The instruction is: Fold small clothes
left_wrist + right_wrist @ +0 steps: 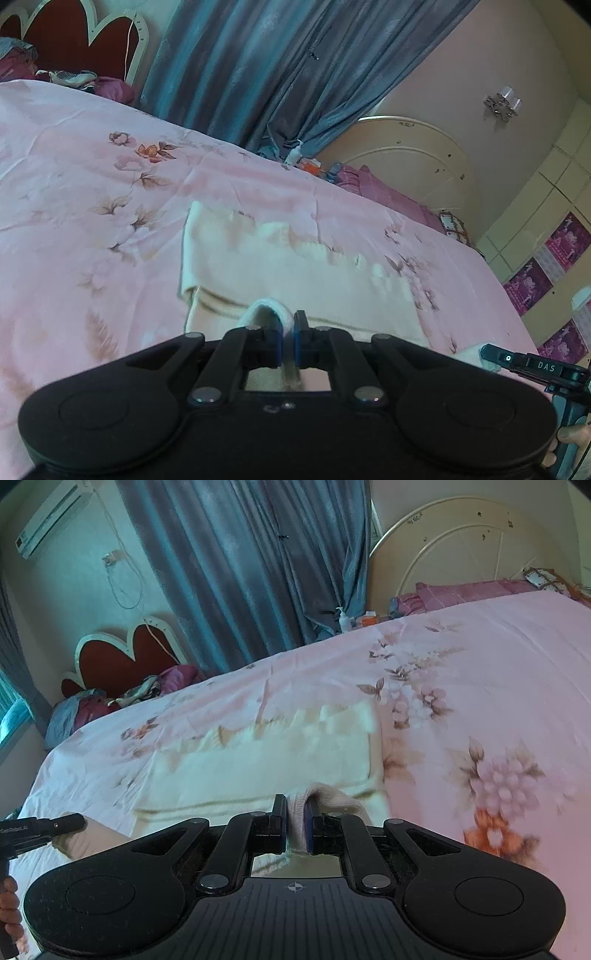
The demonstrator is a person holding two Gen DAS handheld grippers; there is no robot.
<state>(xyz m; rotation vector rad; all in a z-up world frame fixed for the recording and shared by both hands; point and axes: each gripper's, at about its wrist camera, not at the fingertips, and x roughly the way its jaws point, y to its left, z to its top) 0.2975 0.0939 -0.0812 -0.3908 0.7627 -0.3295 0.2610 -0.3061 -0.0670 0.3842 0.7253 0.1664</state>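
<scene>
A cream knitted garment lies spread on the pink floral bedsheet; it also shows in the right wrist view. My left gripper is shut on a fold of the garment's near edge, at its left end. My right gripper is shut on the near edge at its right end. The held edge is lifted slightly over the rest of the garment. Each gripper shows at the edge of the other's view, the right gripper and the left gripper.
Blue curtains hang behind the bed. A red heart-shaped headboard with dark clothes piled by it stands at one end. A cream headboard and purple pillows are at the other end. Small bottles stand behind the far bed edge.
</scene>
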